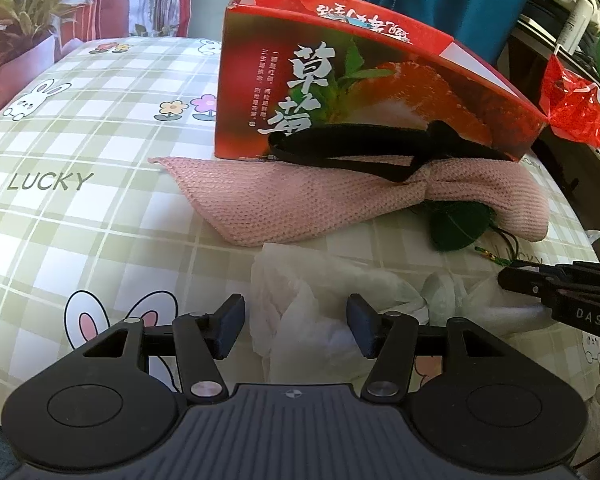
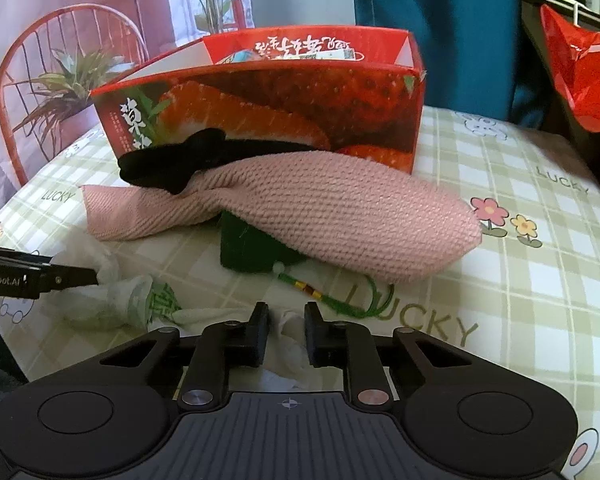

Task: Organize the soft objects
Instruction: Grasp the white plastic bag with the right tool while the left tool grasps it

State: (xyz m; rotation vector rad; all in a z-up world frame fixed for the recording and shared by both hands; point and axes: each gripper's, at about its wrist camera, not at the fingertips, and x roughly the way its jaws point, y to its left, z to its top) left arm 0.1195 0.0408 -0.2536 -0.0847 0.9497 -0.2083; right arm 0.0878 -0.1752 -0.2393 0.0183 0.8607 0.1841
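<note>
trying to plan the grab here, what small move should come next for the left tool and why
Probably ease the left tool forward and close on the white plastic bag. Its fingers stand open with the crumpled bag between them, not yet pinched. The right tool sits at the same bag's other end, and the open strawberry box waits behind the pink knit cloth.

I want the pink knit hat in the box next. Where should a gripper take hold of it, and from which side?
Pinch the pink knit hat at its free rounded end, coming from the right gripper side. That end lies on the tablecloth, clear of the black band and strawberry box.
</note>
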